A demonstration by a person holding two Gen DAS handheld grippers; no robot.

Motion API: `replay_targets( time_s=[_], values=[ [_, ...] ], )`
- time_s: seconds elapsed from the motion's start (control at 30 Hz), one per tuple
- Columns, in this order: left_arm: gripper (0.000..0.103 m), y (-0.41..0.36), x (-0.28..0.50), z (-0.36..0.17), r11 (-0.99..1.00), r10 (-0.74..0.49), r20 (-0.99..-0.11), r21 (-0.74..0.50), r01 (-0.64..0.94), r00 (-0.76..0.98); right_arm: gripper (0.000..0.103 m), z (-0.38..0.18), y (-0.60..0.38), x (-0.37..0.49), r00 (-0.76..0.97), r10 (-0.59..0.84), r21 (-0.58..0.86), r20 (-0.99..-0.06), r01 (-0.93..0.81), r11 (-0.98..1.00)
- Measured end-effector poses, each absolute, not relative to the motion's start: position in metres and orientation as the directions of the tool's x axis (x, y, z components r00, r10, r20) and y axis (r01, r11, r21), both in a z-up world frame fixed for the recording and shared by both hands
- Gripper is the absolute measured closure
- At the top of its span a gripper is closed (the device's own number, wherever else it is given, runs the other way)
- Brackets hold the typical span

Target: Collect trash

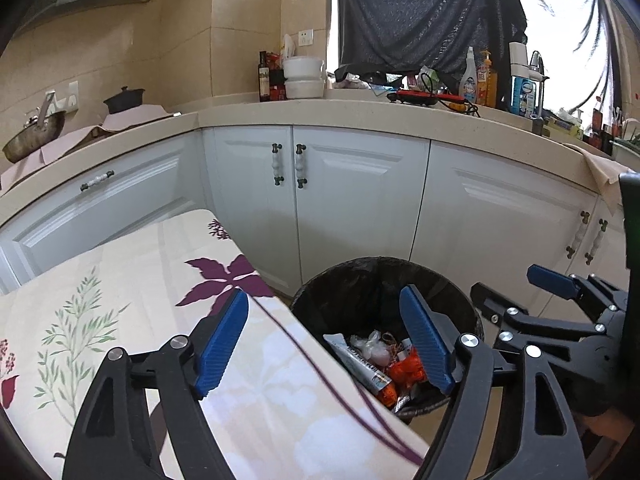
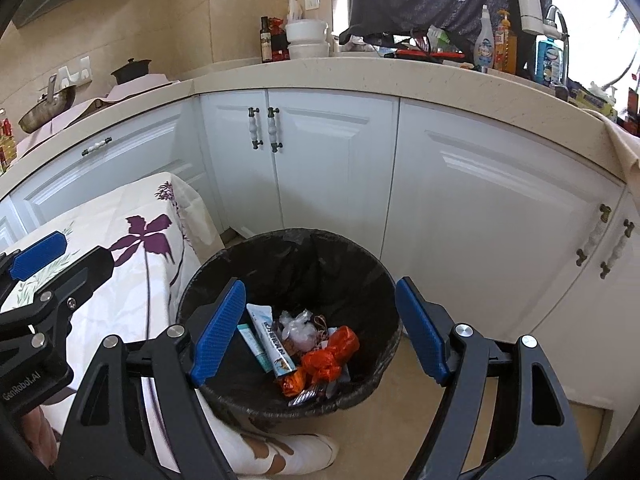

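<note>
Trash (image 2: 312, 352) in bin (image 2: 224, 264), below empty right gripper (image 2: 320, 336).

White cabinet doors (image 2: 332, 160) run beneath a beige counter (image 2: 440, 80) carrying stacked white bowls (image 2: 307, 38), bottles (image 1: 478, 76) and a dark pan (image 1: 34, 136); a floral tablecloth (image 1: 120, 300) lies nearby

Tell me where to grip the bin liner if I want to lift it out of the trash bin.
Grip the black liner where it folds over the trash bin rim, coming from above at the near edge. The folded lip is probably the only loose, pinchable part; the rubbish sits low, so the upper wall is free.
</note>
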State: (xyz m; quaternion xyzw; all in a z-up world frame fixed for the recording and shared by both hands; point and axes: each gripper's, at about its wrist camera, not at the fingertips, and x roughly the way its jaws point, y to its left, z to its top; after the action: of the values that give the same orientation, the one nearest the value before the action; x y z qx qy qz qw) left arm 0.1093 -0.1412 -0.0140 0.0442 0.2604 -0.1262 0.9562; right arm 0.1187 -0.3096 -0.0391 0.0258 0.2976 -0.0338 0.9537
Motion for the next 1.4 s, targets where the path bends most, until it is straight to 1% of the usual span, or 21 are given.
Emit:
replay_targets(
  time_s=[0.13, 0.27, 0.47, 0.63, 0.73, 0.97, 1.13, 1.4],
  values=[
    [0.024, -0.132, 0.098, -0.013, 0.965, -0.215, -0.504, 0.022, 0.262, 0.836, 0.026, -0.032, -0.305, 0.101, 0.833, -0.051, 0.033, -0.551, 0.083, 0.996],
    [0.022, -0.124, 0.082, -0.009, 0.965, -0.221, -0.49, 0.018, 0.263, 0.843, 0.023, -0.023, -0.301, 0.083, 0.847, -0.061, 0.028, -0.528, 0.09, 0.996],
    [0.019, -0.119, 0.062, -0.003, 0.966, -0.216, -0.459, 0.027, 0.257, 0.862, 0.023, -0.014, -0.296, 0.058, 0.86, -0.076, 0.012, -0.505, 0.095, 0.995],
    [0.019, -0.118, 0.048, 0.002, 0.967, -0.201, -0.433, 0.056, 0.248, 0.879, 0.021, -0.01, -0.294, 0.042, 0.867, -0.081, 0.009, -0.492, 0.098, 0.995],
    [0.019, -0.114, 0.041, 0.004, 0.967, -0.209, -0.432, 0.043, 0.252, 0.877, 0.017, -0.008, -0.293, 0.034, 0.871, -0.085, 0.007, -0.483, 0.101, 0.995],
    [0.018, -0.105, 0.033, 0.008, 0.969, -0.222, -0.431, 0.005, 0.249, 0.875, 0.012, -0.002, -0.291, 0.017, 0.881, -0.097, 0.007, -0.463, 0.113, 0.994],
    [0.018, -0.102, 0.026, 0.01, 0.97, -0.221, -0.424, -0.001, 0.244, 0.878, 0.009, 0.002, -0.291, 0.007, 0.889, -0.109, 0.006, -0.445, 0.125, 0.992],
    [0.018, -0.099, 0.019, 0.011, 0.971, -0.218, -0.413, -0.001, 0.239, 0.884, 0.008, 0.007, -0.287, -0.002, 0.898, -0.119, -0.003, -0.425, 0.13, 0.992]
  ],
)
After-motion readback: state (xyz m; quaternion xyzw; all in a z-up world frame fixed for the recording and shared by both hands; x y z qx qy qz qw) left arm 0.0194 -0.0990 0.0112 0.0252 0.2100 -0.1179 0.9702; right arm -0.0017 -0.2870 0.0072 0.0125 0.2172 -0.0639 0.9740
